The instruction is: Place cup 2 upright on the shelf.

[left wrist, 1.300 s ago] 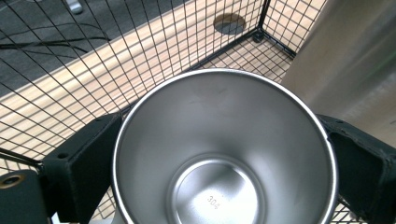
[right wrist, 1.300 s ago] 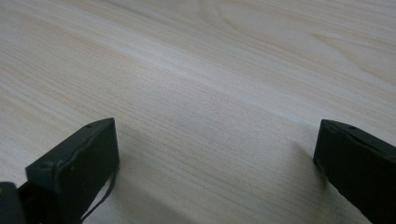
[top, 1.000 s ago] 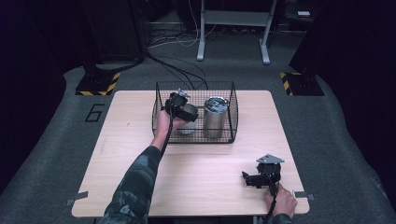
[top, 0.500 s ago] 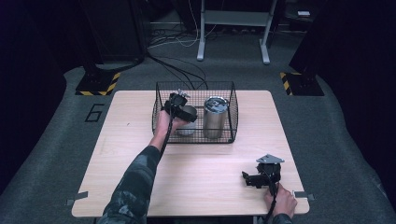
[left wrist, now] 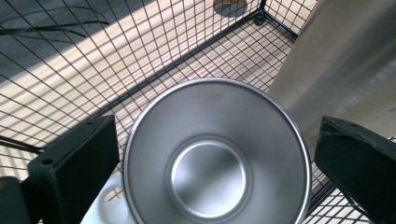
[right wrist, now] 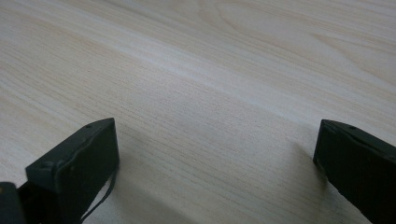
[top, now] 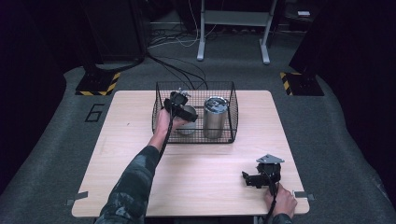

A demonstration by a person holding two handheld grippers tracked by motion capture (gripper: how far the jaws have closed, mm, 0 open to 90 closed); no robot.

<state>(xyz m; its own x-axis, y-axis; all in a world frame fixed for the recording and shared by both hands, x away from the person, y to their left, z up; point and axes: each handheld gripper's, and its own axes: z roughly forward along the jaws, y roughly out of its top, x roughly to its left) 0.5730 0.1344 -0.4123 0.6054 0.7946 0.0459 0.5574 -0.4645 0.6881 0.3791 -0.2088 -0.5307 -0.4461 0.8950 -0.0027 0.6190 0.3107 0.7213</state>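
Between the left gripper's wide-apart jaws sits a steel cup, mouth up toward the camera, shiny bottom visible; jaws flank the rim on both sides with a small gap each side, no clamp seen. Just right of the cup, past the right jaw, a taller steel tumbler stands upright, very near the cup; contact cannot be told. Below the cup's left edge a white object peeks out, unclear what. Both vessels stand inside a black wire basket on the wooden table.

High view: left gripper reaches over the basket's left half, above the cup; tumbler in the right half. Left hand at the basket's near-left wall, camo sleeve trailing back.

Right gripper lies well apart from the basket, low on the table near its right front corner, right hand behind it. Its jaws spread wide over bare wood, nothing between them.
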